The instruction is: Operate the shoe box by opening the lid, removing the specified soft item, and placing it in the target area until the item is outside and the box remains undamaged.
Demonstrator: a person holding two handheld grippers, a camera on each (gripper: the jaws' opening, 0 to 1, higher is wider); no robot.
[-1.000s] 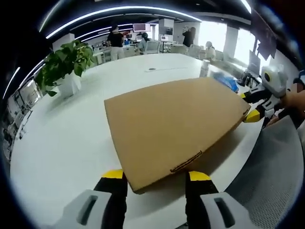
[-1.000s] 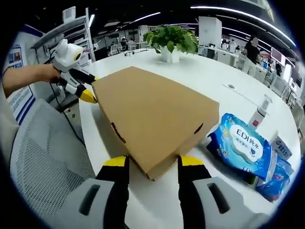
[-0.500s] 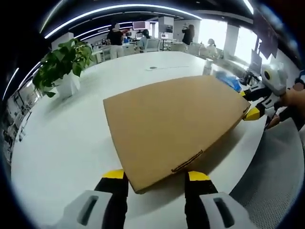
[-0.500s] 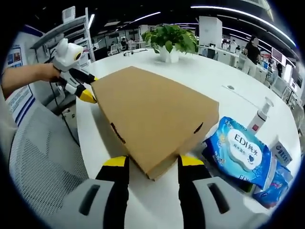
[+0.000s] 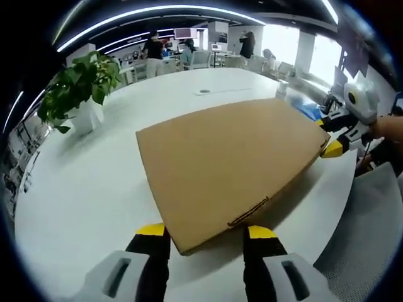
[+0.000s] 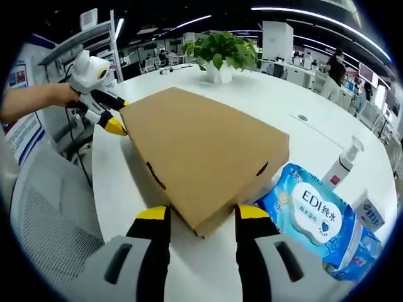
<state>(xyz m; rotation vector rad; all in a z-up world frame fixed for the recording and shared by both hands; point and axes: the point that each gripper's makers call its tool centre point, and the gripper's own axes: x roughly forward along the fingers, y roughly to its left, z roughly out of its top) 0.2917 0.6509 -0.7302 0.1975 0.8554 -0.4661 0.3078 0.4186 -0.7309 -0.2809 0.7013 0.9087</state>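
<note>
A flat brown cardboard shoe box lies shut on the round white table. My left gripper has its yellow-tipped jaws on either side of the box's near corner, touching both edges. In the right gripper view the same box has its opposite corner held between the jaws of my right gripper. Each gripper appears in the other's view at the far corner: the right gripper held by a hand, and the left gripper likewise. The lid is down, so the contents are hidden.
A blue wipes pack lies right beside the box's edge, with a pump bottle behind it. A potted plant stands at the table's far side. A grey mesh chair sits at the table edge. People are in the office behind.
The box has stayed fixed between both grippers while the surroundings shifted. The wipes pack now sits closer to the box's edge, and the plant has drifted sideways in both views.
</note>
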